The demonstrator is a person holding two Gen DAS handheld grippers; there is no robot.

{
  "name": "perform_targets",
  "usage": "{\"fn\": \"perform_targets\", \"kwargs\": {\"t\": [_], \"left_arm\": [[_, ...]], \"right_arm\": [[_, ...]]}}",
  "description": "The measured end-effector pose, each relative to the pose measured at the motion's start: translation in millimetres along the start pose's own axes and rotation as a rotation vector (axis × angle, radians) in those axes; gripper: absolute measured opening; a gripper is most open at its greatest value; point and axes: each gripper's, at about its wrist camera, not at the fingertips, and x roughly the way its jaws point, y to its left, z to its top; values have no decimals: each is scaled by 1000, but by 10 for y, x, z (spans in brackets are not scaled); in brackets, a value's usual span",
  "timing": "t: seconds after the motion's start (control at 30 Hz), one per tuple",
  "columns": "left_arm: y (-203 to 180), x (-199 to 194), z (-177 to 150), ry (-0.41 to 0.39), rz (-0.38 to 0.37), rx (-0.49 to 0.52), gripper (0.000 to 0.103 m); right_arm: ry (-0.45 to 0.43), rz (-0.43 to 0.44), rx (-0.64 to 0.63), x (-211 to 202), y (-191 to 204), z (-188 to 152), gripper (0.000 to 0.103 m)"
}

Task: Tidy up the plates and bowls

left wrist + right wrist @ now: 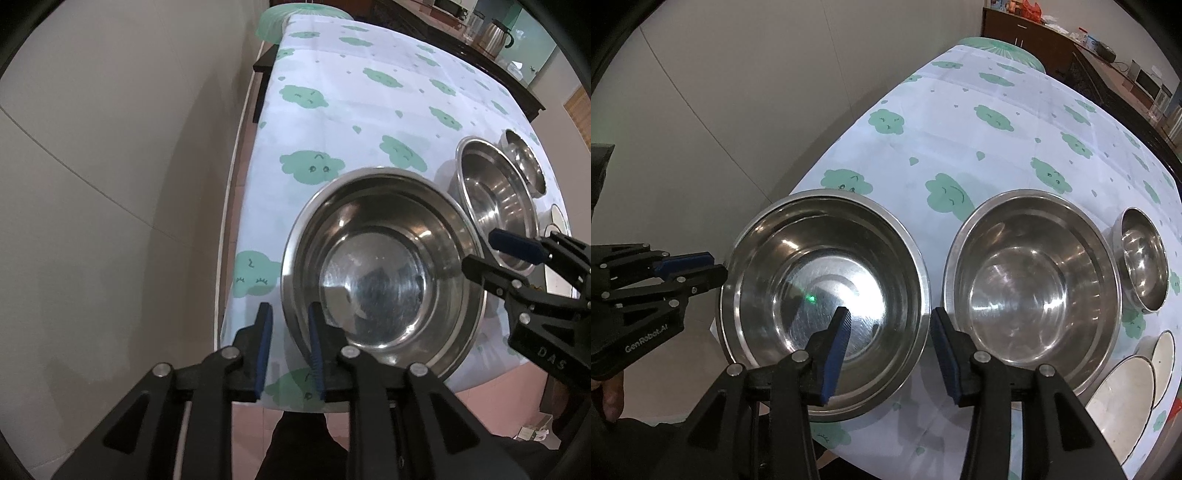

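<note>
- The big bowl [823, 302] sat at the near corner of the table [369, 92], very close to the edge. Both tongs were at its rim. If one side got pulled up before the other, I think it could tip and slide off onto the floor.
- The left tongs [288, 343] were part open, with the bowl's left rim between the two pads. From the pictures I could not tell if the pads touched the rim. The steel looked shiny and slick, so a weak pinch might let it slip.
- The right tongs [890, 350] were wide open over the bowl's right rim, with one pad inside the bowl and one outside. The outside pad was just beside the next bowl [1030, 291]. Closing there might bump that bowl and push it.
- The small bowl [1143, 258] sat near the next bowl, on its far side. A push could knock them together.
- The white plates [1123, 398] lay at the right, near the table's edge. A wide swing of the tongs might hit them.
</note>
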Motion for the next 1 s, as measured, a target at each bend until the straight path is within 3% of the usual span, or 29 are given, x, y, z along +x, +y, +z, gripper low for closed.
{"fn": "perform_targets", "kwargs": {"t": [0.1,0.3,0.43,0.57,1.0], "left_arm": [[-4,-28,13,-9,7,0,41],[-41,-65,83,-22,1,-1,54],[-96,-75,139,-28,0,9,56],[-170,-98,204,-40,-3,19,60],[-503,-124,450,-56,-5,68,64]], "right_arm": [[-16,6,4,-48,-8,13,48],[-43,16,11,-122,-28,44,48],[-50,8,22,-137,-82,62,48],[-71,-4,37,-183,-164,78,60],[-104,-36,91,-300,-533,66,60]]}}
